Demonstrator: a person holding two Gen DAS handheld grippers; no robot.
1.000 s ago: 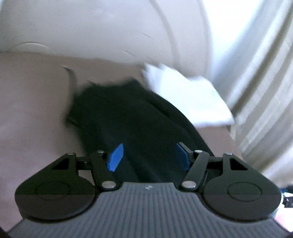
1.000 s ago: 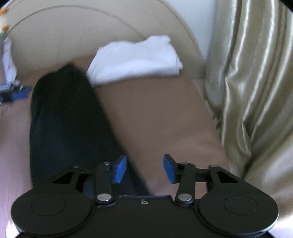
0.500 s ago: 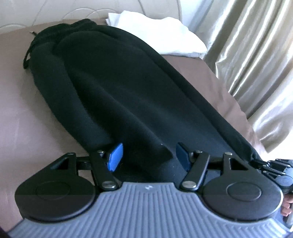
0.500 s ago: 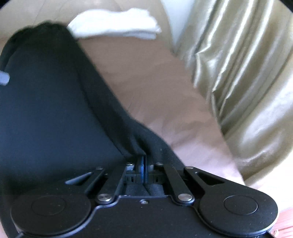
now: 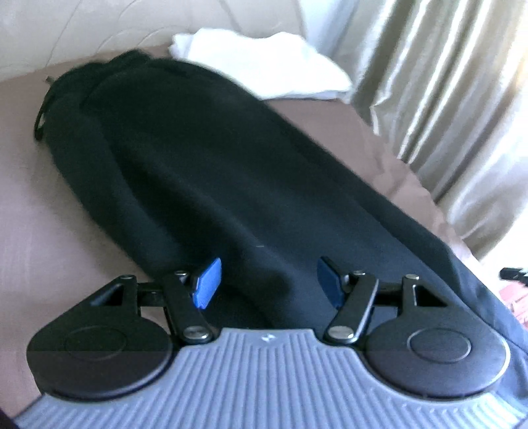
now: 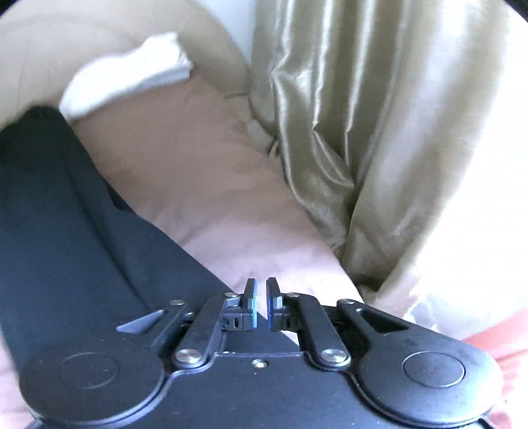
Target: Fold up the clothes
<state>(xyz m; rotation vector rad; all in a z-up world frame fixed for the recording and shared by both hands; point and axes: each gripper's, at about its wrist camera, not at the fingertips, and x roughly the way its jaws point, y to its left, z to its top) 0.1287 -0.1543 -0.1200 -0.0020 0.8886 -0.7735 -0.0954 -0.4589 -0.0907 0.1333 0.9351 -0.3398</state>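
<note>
On the bed (image 5: 29,204), covered by a brown sheet, one black garment (image 5: 231,184) is laid out lengthwise, its far end near the headboard (image 5: 99,26) and its near end under both claws. One folded white garment (image 5: 270,72) is seen beyond it, touching or just beside the black one's far edge. One pale, glossy curtain (image 6: 379,132) hangs along the bed's right side.

The left claw (image 5: 267,283) is held wide apart over the near end of the black garment; a raised fold of cloth lies between its two blue pads (image 5: 208,287), but no pressing of the pads on it is shown. Compared with half a second ago, that gap is unchanged, and the garment is seen from slightly further back.

The right claw (image 6: 261,305) is at the garment's right edge, where black cloth meets the sheet. Half a second ago its pads were pressed together on a pinch of black cloth; now a narrow slit is seen between them and the jaws are opening. Nothing is gripped: sheet shows through the upper part of the slit, dark cloth behind the lower part. More of the curtain is now taken in by the right wrist view.

Counted: two claws, two garments, one curtain, one bed.
</note>
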